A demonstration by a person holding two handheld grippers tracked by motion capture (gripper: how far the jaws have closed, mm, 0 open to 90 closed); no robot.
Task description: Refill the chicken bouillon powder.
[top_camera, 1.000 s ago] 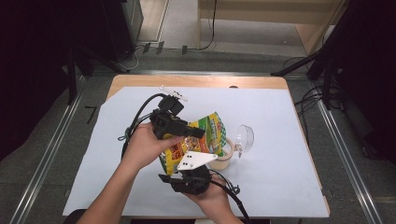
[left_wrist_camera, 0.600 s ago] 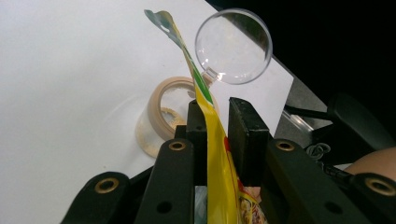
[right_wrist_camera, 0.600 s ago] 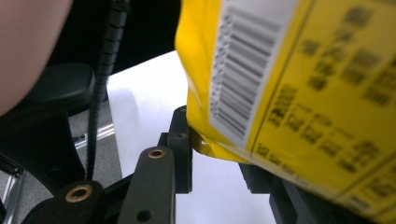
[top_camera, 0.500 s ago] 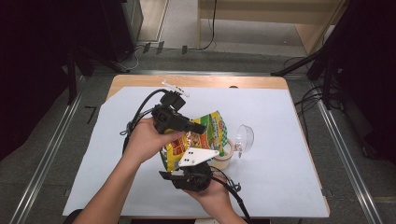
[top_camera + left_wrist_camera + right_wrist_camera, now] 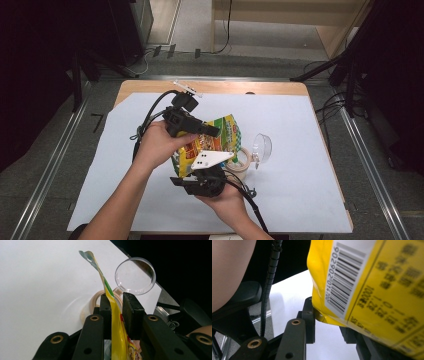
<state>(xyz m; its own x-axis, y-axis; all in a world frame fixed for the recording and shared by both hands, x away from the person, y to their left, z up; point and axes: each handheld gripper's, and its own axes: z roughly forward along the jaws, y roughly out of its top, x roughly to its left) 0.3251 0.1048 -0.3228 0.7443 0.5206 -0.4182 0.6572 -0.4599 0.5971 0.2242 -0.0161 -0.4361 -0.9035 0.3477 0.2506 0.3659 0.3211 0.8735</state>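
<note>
snack bag [image 5: 212, 145] upright above table, long axis vertical | our left gripper [image 5: 115, 307] clamps its top seam | our right gripper [image 5: 328, 322] pinches its bottom corner (directly beneath) | cup [image 5: 135, 275] just beyond

Snack bag [image 5: 220, 142] looks like glossy yellow foil-plastic, cup [image 5: 135, 275] is clear smooth plastic, tabletop [image 5: 300, 130] wears matt white paper.

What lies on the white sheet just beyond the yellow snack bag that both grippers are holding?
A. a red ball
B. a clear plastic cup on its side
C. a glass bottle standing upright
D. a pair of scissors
B: in the high view a clear plastic cup lies tipped on its side on the white sheet, just past the yellow snack bag.
</note>
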